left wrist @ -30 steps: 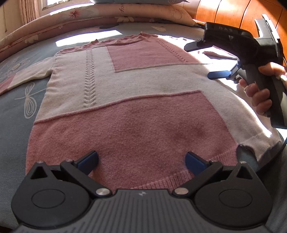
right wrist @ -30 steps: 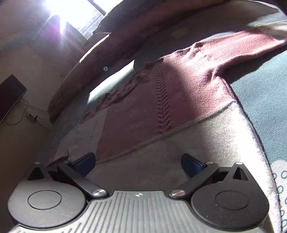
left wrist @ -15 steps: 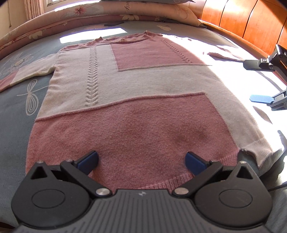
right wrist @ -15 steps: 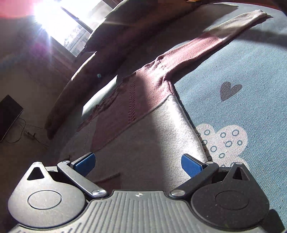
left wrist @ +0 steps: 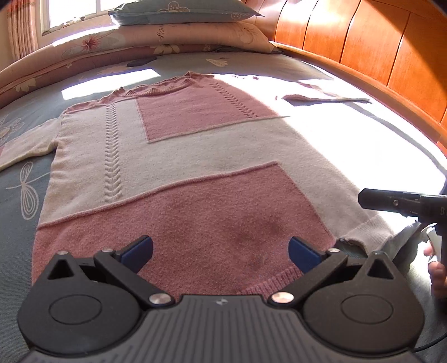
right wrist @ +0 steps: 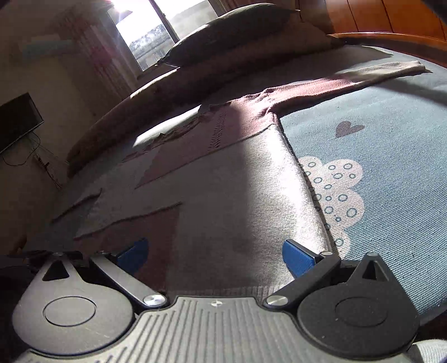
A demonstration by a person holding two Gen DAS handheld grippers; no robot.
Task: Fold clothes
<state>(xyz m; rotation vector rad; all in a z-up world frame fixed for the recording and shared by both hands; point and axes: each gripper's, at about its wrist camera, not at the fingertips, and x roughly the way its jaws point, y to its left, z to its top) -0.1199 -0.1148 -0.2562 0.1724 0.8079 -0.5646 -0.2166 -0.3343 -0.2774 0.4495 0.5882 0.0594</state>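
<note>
A pink and cream knitted sweater lies flat on the bed, front up, collar at the far end and hem nearest me. My left gripper hangs open just above the pink hem, nothing between its blue pads. The right gripper's black body shows at the right edge of the left wrist view, by the hem's right corner, held by a hand. In the right wrist view the right gripper is open over the cream lower part of the sweater. One sleeve stretches out toward the headboard side.
The blue patterned bedsheet surrounds the sweater. Pillows and a rolled quilt lie at the far end. A wooden headboard runs along the right. A dark screen hangs on the wall.
The right gripper has swung from the sweater's shoulder and sleeve back down to the hem's right corner. My left gripper has stayed over the hem, tilting up slightly.
</note>
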